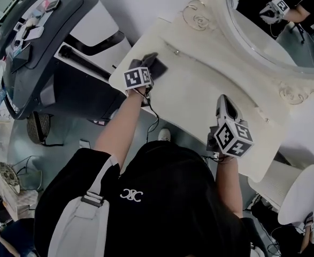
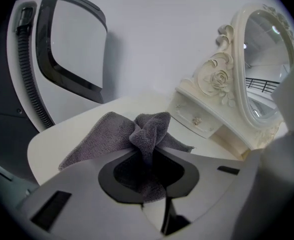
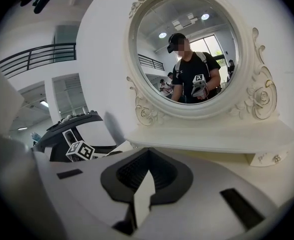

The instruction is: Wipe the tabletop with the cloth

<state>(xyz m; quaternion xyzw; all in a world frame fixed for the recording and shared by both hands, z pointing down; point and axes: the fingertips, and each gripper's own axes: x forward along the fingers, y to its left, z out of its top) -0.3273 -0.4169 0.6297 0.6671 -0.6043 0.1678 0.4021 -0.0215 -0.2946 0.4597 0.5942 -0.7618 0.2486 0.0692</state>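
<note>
A dark grey cloth (image 1: 157, 64) lies bunched near the left end of the cream tabletop (image 1: 194, 92). My left gripper (image 1: 147, 73) is shut on it. In the left gripper view a fold of the cloth (image 2: 145, 134) is pinched in the left gripper (image 2: 149, 156), and the rest spreads over the tabletop (image 2: 56, 144) towards the left. My right gripper (image 1: 224, 105) hovers over the table's right half, shut, with nothing between its jaws. The right gripper (image 3: 145, 176) points at the mirror (image 3: 187, 49).
An ornate round mirror (image 1: 274, 31) with a small drawer (image 2: 197, 119) at its base stands along the table's far side. A large dark-and-white machine (image 1: 50, 47) stands off the table's left end. A white stool (image 1: 301, 191) is at the lower right.
</note>
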